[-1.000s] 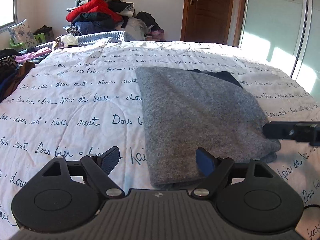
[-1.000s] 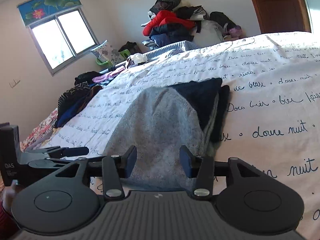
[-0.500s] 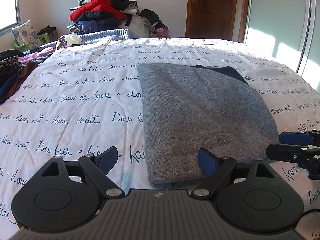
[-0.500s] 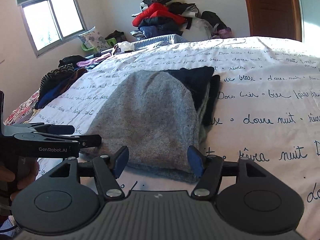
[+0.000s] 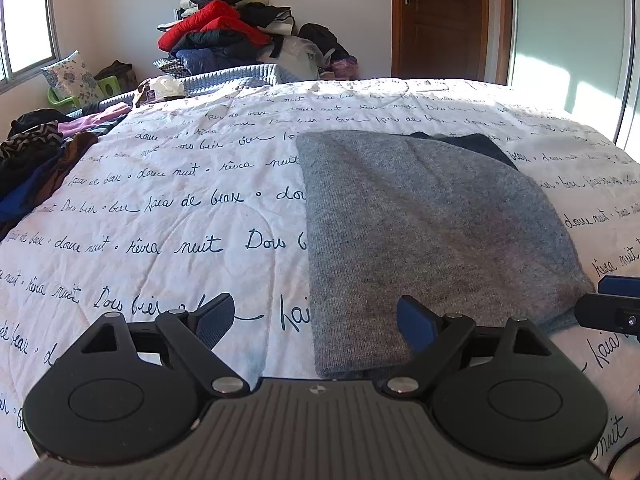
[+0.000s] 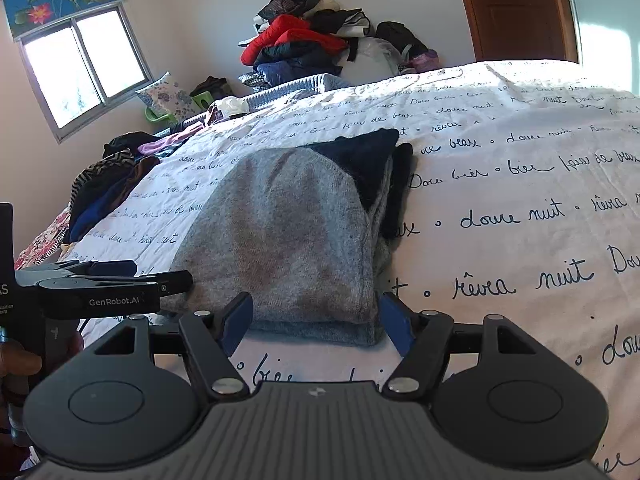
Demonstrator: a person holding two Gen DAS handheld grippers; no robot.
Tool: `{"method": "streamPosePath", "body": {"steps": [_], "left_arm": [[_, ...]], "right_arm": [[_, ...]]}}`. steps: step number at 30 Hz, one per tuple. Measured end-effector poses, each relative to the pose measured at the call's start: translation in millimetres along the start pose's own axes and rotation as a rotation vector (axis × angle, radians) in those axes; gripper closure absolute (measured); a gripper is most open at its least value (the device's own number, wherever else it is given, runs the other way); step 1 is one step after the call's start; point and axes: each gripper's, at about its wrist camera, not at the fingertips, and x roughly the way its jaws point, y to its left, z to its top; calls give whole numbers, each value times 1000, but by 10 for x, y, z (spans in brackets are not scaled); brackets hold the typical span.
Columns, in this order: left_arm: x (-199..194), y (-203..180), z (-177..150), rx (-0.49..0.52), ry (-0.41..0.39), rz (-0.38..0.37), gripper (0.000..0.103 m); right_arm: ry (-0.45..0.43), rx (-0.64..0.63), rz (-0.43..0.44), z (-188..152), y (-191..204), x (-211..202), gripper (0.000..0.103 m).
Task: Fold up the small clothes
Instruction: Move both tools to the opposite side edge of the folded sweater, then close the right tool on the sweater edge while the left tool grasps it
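A folded grey knit garment (image 5: 424, 232) with a dark navy part at its far end lies flat on the white bedspread with blue script (image 5: 168, 216). It also shows in the right wrist view (image 6: 288, 240). My left gripper (image 5: 316, 322) is open and empty, just short of the garment's near left corner. My right gripper (image 6: 316, 322) is open and empty, just short of the garment's near right corner. Each gripper shows at the edge of the other's view, the right one (image 5: 616, 304) and the left one (image 6: 116, 280).
A heap of unfolded clothes (image 5: 36, 168) lies along the bed's left edge. A tall pile of clothes (image 5: 236, 40) stands past the far end of the bed. A wooden door (image 5: 444, 20) and a sliding wardrobe (image 5: 568, 32) are at the far right.
Both grippers have drawn back a little from the garment and risen slightly. The right gripper's jaws have opened wider. The garment has not moved.
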Motion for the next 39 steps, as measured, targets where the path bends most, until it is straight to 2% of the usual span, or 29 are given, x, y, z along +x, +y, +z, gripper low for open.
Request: {"method": "streamPosePath", "body": {"steps": [7, 10, 14, 18, 23, 27, 32, 33, 34, 36, 38, 39], "left_arm": [[-49, -7, -41, 17, -9, 16, 16], [-87, 24, -69, 17, -29, -19, 15], [-31, 136, 1, -6, -43, -86, 15], [180, 317, 156, -66, -39, -205, 13], [594, 492, 179, -189, 48, -360, 13], [846, 634, 284, -285, 41, -443, 13], [1214, 716, 428, -414, 86, -630, 13], [1268, 701, 440, -419, 86, -650, 14], [1287, 685, 450, -415, 78, -649, 30], [1327, 644, 471, -397, 88, -627, 55], [1339, 662, 477, -408, 84, -624, 67], [1323, 675, 480, -408, 74, -622, 71]], "right_arm": [[17, -2, -17, -80, 65, 1, 27], [25, 5, -12, -104, 54, -7, 26], [24, 20, 5, -64, -32, 19, 20], [6, 125, 29, 107, -284, 161, 19], [61, 260, 157, 261, -542, 546, 19], [34, 312, 195, 423, -677, 802, 19], [20, 381, 304, 618, -879, 1165, 18], [17, 378, 326, 649, -889, 1220, 17], [18, 364, 341, 679, -874, 1271, 16], [29, 322, 330, 736, -804, 1361, 18], [49, 286, 304, 786, -734, 1428, 40], [64, 295, 307, 797, -734, 1466, 57]]}}
